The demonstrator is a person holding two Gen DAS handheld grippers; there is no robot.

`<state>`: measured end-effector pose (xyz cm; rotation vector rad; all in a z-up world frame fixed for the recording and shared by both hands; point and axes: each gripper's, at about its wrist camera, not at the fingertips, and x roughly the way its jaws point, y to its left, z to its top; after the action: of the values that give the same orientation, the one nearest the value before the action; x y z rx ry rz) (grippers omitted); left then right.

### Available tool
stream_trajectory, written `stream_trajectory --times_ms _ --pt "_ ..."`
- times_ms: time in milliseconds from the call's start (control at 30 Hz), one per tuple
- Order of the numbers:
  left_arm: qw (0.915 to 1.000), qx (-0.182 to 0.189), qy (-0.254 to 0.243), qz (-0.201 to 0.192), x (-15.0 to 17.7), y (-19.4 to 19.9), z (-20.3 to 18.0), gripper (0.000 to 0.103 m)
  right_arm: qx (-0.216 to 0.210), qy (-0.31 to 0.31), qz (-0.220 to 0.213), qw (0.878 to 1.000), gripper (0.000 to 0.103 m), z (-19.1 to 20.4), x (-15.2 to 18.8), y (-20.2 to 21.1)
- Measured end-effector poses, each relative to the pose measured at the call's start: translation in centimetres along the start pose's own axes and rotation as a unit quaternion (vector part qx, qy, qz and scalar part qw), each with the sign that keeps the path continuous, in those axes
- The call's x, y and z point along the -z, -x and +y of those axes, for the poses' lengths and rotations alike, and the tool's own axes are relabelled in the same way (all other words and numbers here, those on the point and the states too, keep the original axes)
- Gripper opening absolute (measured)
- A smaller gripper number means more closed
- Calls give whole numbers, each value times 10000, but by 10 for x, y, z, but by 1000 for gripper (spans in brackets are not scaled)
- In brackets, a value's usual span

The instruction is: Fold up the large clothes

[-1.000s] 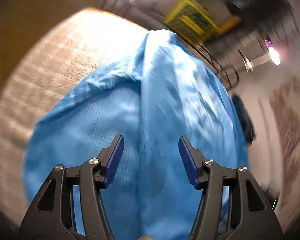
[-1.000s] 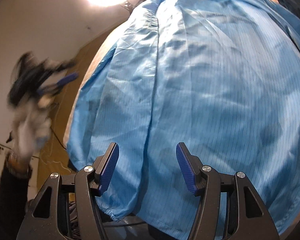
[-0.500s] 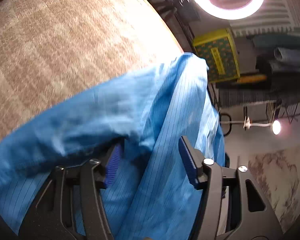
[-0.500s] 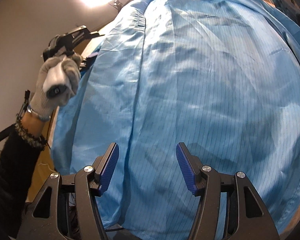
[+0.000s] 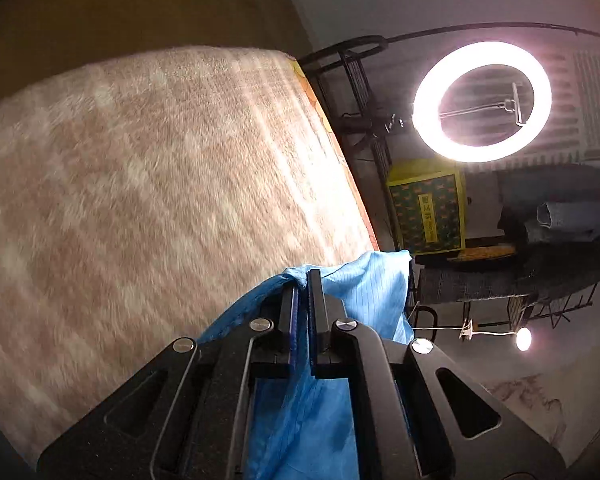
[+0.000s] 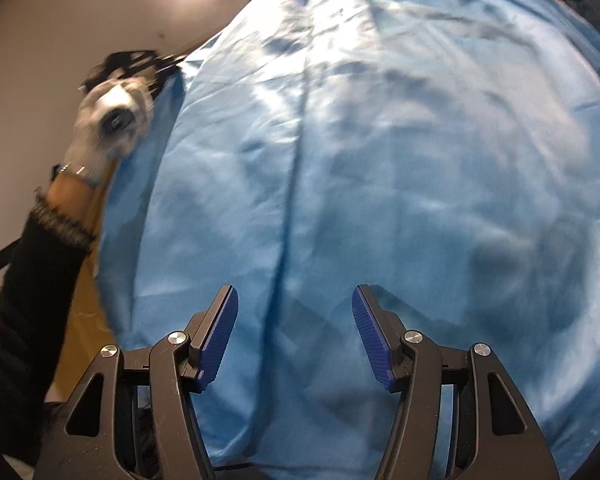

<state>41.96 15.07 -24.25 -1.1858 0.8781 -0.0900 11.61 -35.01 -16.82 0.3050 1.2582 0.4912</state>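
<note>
One blue garment (image 6: 380, 160) lies spread over one beige-carpeted surface (image 5: 139, 200), filling the space ahead of the right gripper (image 6: 295, 336), whose jaws stand apart and empty just above it. The left gripper (image 5: 303, 292), out at the garment's left edge, has just been closing and now pinches a fold there. That thin pinch may slip when lifted, spoiling the fold.

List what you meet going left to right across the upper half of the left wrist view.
Beige carpeted surface → black metal rack → yellow-framed patterned box → ring light → pile of dark folded clothes.
</note>
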Motion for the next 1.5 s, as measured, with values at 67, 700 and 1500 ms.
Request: stream_trajectory --times_ms 67,700,1500 --pt "9998 -147 -108 45 -6 -9 2 2 -11 157 69 9999 59 9 1 -5" --pt "9897 -446 -1270 488 55 -11 -24 0 -240 660 267 9972 10 36 7 -17" --pt "9785 -1025 -1775 220 52 199 -22 32 -671 707 171 9951 45 62 14 -26"
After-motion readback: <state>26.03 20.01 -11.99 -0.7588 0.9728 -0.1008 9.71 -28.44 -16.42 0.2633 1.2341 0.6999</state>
